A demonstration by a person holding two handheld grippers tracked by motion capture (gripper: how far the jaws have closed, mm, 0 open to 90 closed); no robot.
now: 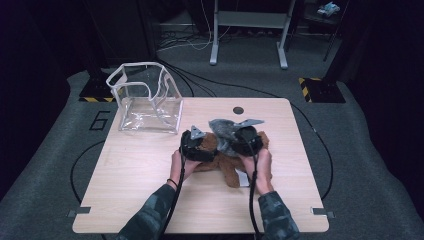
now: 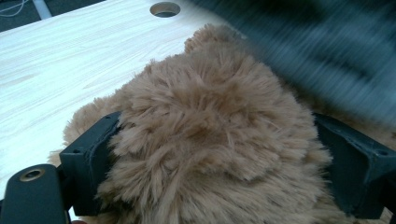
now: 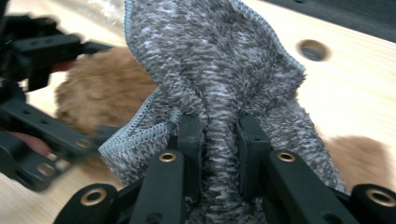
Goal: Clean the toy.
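Gripping a brown plush toy (image 2: 210,140) around its furry bulk, the left tongs (image 2: 215,163) stand wide, one black jaw pressed into the fur at each side in the left gripper view. The toy lies on the pale wooden counter (image 1: 150,180), a little to the 3 o'clock side of its middle, and in the high view it sits under and between the two hands (image 1: 220,155).

The right tongs (image 3: 219,140) are clenched on a fold of grey knitted cloth (image 3: 210,60), the jaws nearly together with the fabric pinched between them. In the right gripper view the cloth rises from the jaws toward 12 o'clock and spreads out, its stitched hem running down toward 8 o'clock. In the high view the cloth (image 1: 222,131) is bunched over the toy's far end, at about 10 o'clock from the right tongs (image 1: 248,140). The left tongs (image 1: 196,145) lie at 9 o'clock from the right ones, close beside them.

A clear plastic bag (image 1: 147,97) with a white rim stands open on the counter's far left corner, at about 10 o'clock from the toy and well apart from it. A round hole (image 1: 238,110) in the counter lies at 12 o'clock from the toy, near the far edge.
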